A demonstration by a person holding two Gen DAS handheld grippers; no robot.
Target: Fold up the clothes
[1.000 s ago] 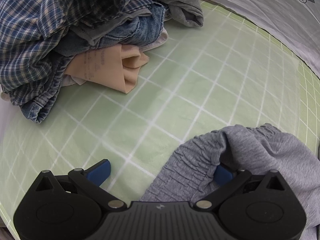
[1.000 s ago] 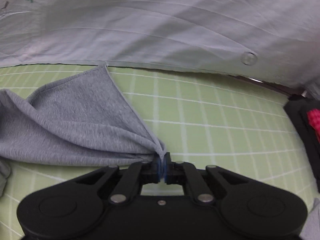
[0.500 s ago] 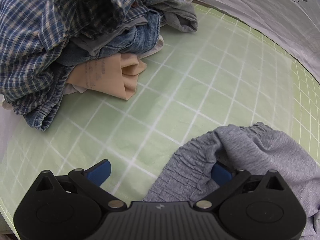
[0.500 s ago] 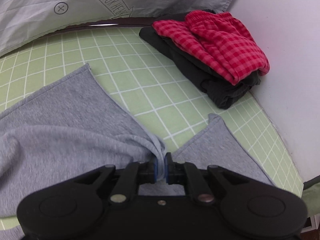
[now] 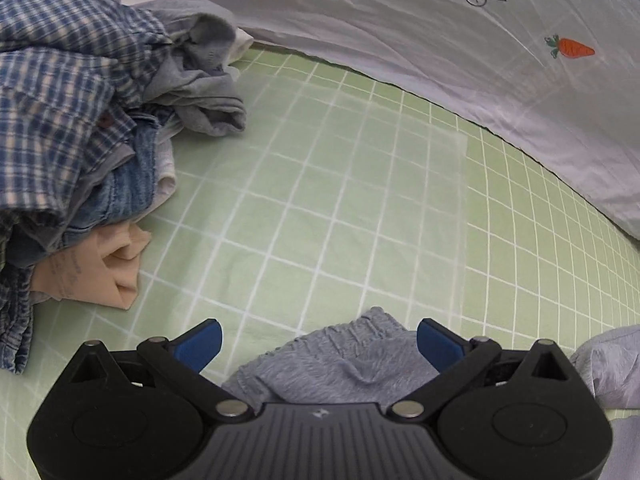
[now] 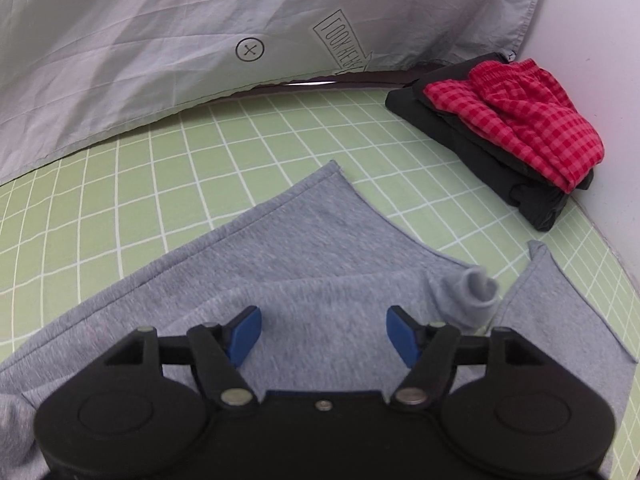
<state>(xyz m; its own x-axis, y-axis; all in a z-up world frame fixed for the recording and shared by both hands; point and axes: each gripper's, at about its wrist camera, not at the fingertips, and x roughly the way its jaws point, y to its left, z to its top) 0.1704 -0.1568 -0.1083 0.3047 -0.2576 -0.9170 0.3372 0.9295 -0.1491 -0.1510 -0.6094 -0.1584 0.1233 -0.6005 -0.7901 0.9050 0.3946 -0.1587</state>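
Note:
Grey shorts [image 6: 304,280] lie spread on the green grid mat [image 6: 160,184], with a small bunched lump of cloth to the right of my fingers. My right gripper [image 6: 323,336] is open just above the cloth, holding nothing. In the left wrist view the shorts' gathered elastic waistband [image 5: 344,348] lies on the mat between the blue pads of my left gripper [image 5: 318,342], which is open and holds nothing.
A heap of unfolded clothes [image 5: 72,128], with a blue plaid shirt, denim and a tan piece, sits at the left. A folded stack with red checked shorts [image 6: 516,120] on black garments stands at the far right. A white sheet [image 5: 440,40] borders the mat's far edge.
My right gripper opened and let go of the grey cloth, which dropped onto the mat. My left gripper stayed open and moved, so the waistband now lies between its pads.

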